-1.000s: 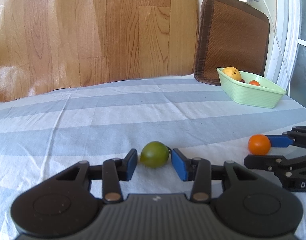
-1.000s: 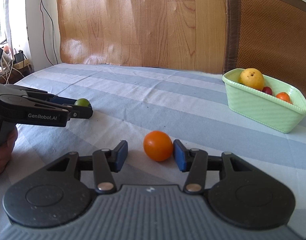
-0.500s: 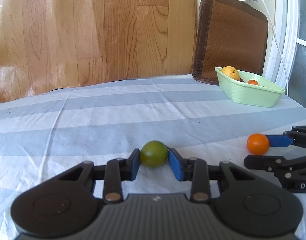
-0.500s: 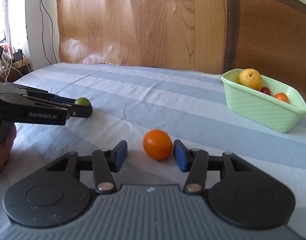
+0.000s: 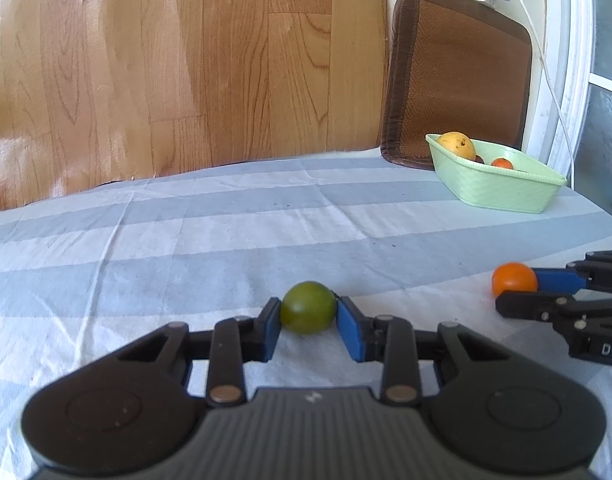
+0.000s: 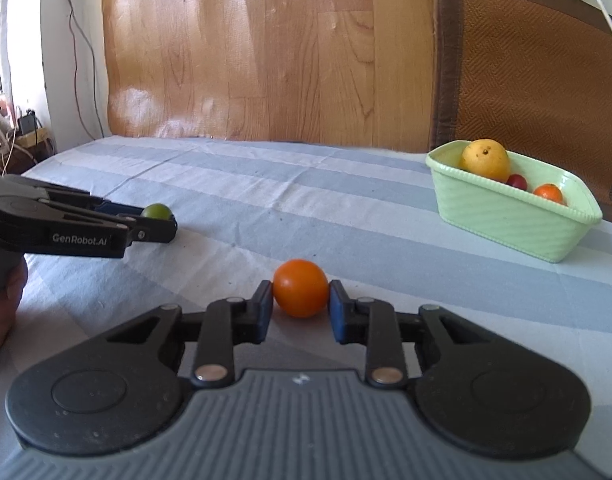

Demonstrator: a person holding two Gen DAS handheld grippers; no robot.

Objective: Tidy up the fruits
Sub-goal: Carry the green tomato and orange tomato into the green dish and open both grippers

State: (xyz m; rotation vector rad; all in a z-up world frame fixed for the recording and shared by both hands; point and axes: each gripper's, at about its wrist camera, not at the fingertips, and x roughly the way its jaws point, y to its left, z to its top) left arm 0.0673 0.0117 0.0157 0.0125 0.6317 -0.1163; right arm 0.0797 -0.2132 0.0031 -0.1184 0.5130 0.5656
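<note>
- The striped cloth point(image 6: 266, 200) between the two grippers and the basket point(image 6: 505, 216) is bare, so the way there is free.
- The basket stands at the far right edge, just in front of a brown mat point(image 6: 525, 72).
- Inside the basket, the fruits leave open room on the near side.
- Left gripper point(image 6: 158, 222) stands well apart from the right gripper point(image 6: 300, 304).

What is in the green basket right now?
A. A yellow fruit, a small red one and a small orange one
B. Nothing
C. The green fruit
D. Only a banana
A: in the right wrist view the green basket holds a yellow fruit, a small red fruit and a small orange fruit.
</note>
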